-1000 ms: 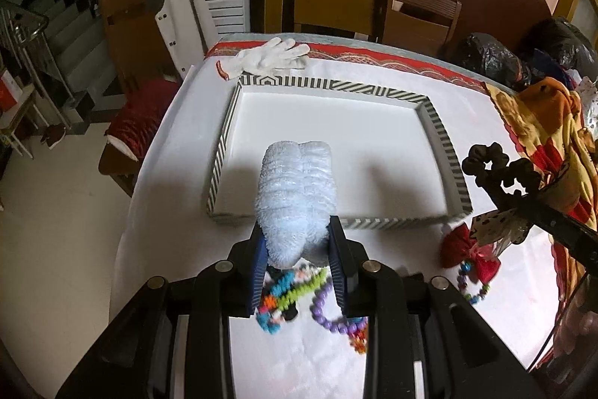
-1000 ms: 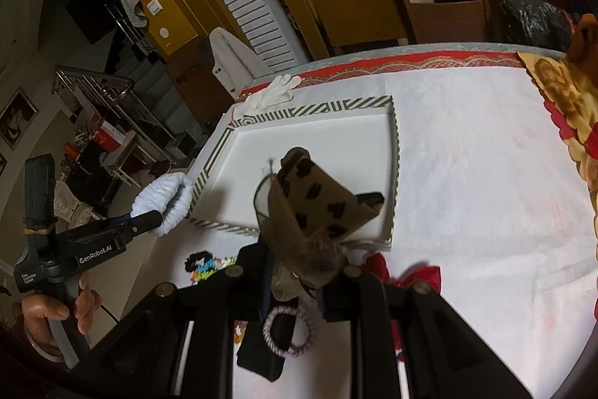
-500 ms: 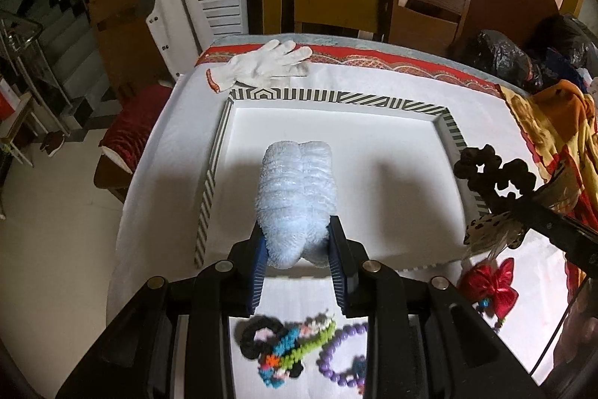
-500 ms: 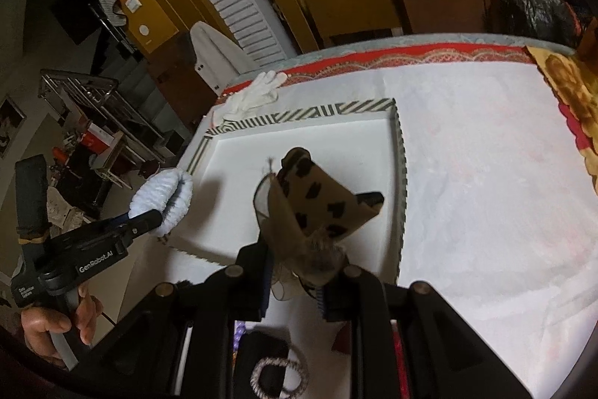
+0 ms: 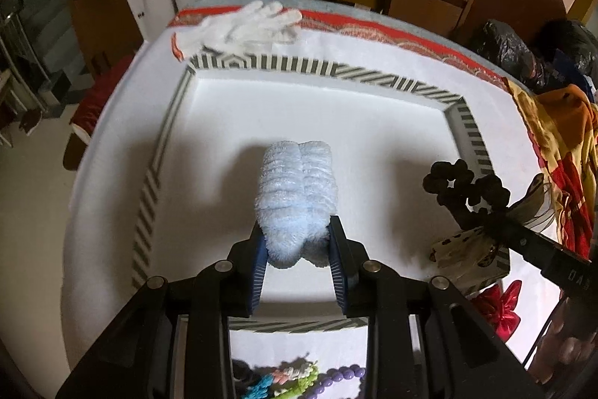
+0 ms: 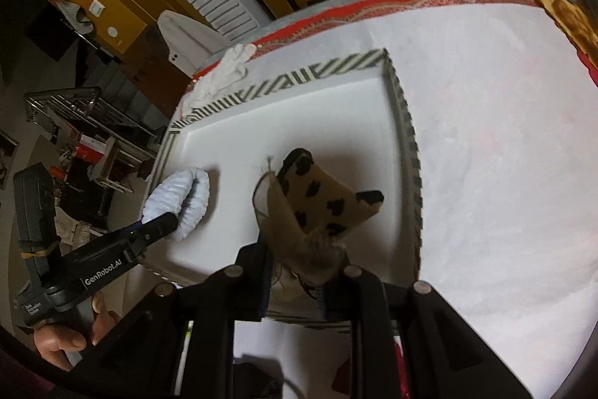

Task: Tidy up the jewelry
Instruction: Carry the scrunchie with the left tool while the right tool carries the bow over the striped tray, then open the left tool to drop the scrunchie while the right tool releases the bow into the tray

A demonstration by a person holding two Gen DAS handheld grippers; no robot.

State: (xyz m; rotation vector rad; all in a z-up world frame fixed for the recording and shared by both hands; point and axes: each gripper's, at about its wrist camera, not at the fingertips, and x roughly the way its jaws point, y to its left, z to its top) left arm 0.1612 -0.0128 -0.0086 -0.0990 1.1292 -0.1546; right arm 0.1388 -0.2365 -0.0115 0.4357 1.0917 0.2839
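My left gripper (image 5: 297, 242) is shut on a fluffy pale blue scrunchie (image 5: 297, 193) and holds it over the white tray with a striped rim (image 5: 261, 64). From the right wrist view the scrunchie (image 6: 179, 199) hangs over the tray's left part (image 6: 321, 133). My right gripper (image 6: 295, 268) is shut on a tan bow with black spots (image 6: 321, 200), with a black scrunchie (image 5: 463, 184) bunched with it, over the tray's near right side.
Beaded bracelets (image 5: 299, 380) and a red bow (image 5: 501, 309) lie on the white tablecloth in front of the tray. A white glove (image 5: 243, 23) lies behind the tray. A patterned cloth (image 5: 557, 144) covers the table's right side. Chairs stand beyond.
Both grippers have moved forward from the loose jewelry at the table's front to above the tray, each still holding its item.
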